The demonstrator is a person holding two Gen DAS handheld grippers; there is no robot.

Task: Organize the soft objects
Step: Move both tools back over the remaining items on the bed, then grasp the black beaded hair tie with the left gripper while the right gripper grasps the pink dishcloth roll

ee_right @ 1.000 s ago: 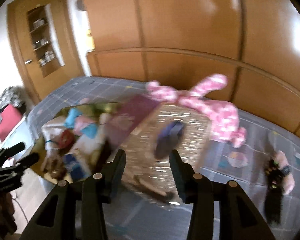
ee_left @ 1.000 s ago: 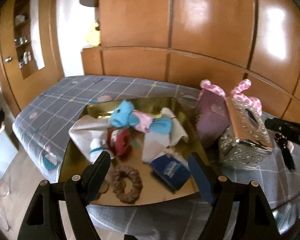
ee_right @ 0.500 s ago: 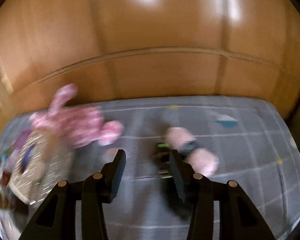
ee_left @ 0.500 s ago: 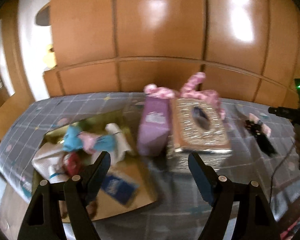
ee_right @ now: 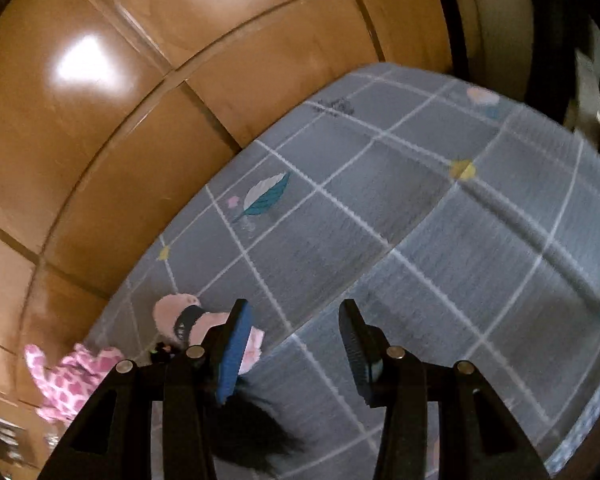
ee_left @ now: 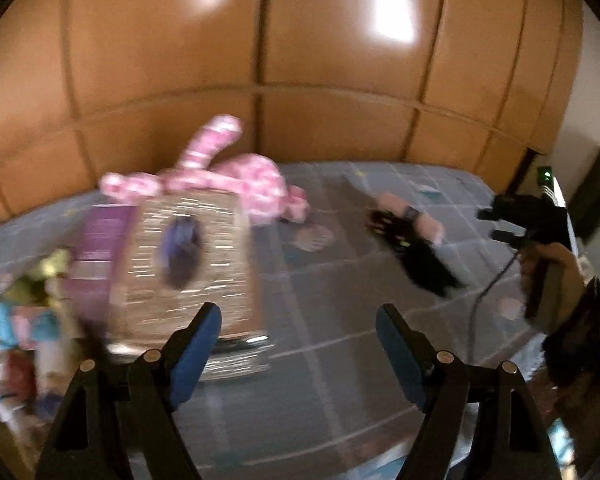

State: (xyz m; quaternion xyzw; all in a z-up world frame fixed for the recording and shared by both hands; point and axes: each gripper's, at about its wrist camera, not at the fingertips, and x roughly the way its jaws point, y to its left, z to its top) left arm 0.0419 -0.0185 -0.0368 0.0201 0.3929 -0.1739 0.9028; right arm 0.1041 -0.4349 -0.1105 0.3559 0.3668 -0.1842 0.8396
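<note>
A pink spotted plush rabbit lies on the grey checked bedspread behind a glittery tissue box. A pink and black doll-like toy with black hair lies to the right. My left gripper is open and empty above the bedspread, in front of the box. My right gripper is open and empty; the doll toy and its black hair lie just left of its left finger. The rabbit shows at the far left there.
A purple box stands left of the tissue box. A gold tray with several small soft things is at the far left, blurred. Wooden wardrobe panels rise behind the bed. The right hand-held gripper shows at the right.
Both views have swung right. The tray has slid to the left edge of the left view. The right gripper has moved past the doll toy, which now lies at its left finger.
</note>
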